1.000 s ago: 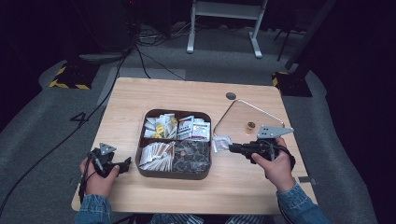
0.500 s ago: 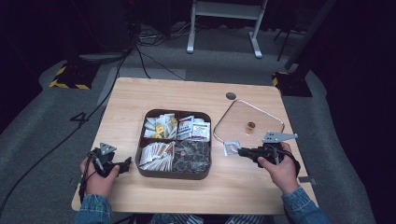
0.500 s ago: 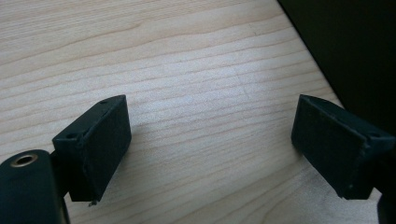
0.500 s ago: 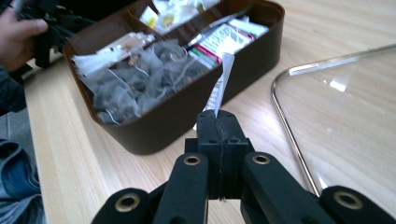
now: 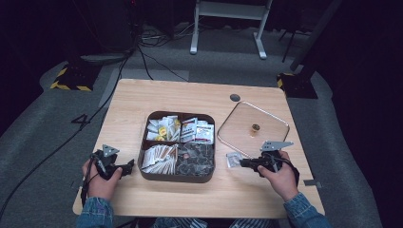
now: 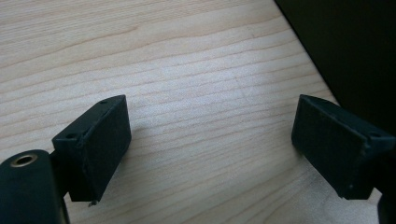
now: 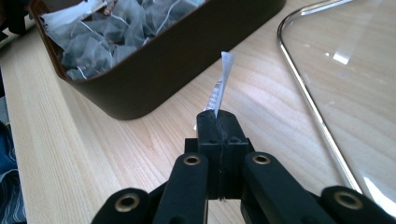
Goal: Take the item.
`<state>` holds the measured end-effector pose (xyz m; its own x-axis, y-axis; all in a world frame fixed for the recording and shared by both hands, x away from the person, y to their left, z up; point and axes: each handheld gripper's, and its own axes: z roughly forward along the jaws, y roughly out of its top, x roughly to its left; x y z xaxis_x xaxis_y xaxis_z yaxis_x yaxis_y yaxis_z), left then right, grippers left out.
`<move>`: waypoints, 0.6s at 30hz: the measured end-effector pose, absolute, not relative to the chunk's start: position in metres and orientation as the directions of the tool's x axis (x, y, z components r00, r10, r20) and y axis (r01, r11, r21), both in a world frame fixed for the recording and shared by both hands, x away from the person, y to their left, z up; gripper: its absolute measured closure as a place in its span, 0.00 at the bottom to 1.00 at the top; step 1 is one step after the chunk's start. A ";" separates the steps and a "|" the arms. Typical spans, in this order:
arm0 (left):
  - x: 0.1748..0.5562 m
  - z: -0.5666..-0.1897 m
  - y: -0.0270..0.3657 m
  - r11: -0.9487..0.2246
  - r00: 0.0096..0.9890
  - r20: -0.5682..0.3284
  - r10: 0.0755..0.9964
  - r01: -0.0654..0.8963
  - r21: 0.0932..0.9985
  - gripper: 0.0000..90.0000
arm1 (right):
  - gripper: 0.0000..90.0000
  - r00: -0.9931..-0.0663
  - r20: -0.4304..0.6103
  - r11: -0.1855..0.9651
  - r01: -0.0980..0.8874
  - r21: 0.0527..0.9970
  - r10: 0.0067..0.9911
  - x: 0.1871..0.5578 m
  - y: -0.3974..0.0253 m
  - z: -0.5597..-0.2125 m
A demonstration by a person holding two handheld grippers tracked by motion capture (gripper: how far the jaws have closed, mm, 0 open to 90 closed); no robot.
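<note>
Right gripper (image 7: 219,122) pinches a packet (image 7: 222,79) by its edge only; it may slip out. Left gripper (image 6: 210,149) stands wide, empty.

Both grippers are black. The left gripper (image 5: 129,166) carries a grey three-cornered plate on top, and a black cable trails from it. Its jaws are blocky and matte, with small holes in their upper faces; a brass-coloured rivet sits in the rounded link below one of them. The right gripper (image 5: 243,163) has the same grey plate. Its jaws are flat-faced blocks on black linkage bars, each bar pinned with a brass-ringed rivet. The person wears faded blue denim sleeves (image 5: 94,213) with buttoned cuffs and striped cloth at the lap.
</note>
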<state>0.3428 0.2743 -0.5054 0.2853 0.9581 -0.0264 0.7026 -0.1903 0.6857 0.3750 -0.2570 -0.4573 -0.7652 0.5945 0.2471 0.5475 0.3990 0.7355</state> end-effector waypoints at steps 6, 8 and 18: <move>0.343 -0.505 0.274 -0.191 0.287 -0.027 0.958 0.703 0.686 0.14 | 0.99 -0.764 0.255 0.413 0.560 0.718 0.592 0.374 -0.254 -0.464; 0.343 -0.505 0.274 -0.191 0.287 -0.028 0.958 0.702 0.686 0.14 | 0.99 -0.763 0.266 0.410 0.566 0.715 0.589 0.374 -0.253 -0.465; 0.346 -0.505 0.272 -0.194 0.290 -0.026 0.957 0.702 0.685 0.14 | 0.97 -0.742 0.295 0.393 0.597 0.700 0.601 0.371 -0.256 -0.472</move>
<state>0.3457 0.2723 -0.5053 0.2896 0.9568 -0.0259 0.7022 -0.1940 0.6850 0.3708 -0.2555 -0.4716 -0.7422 0.6015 0.2954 0.5967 0.3926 0.6999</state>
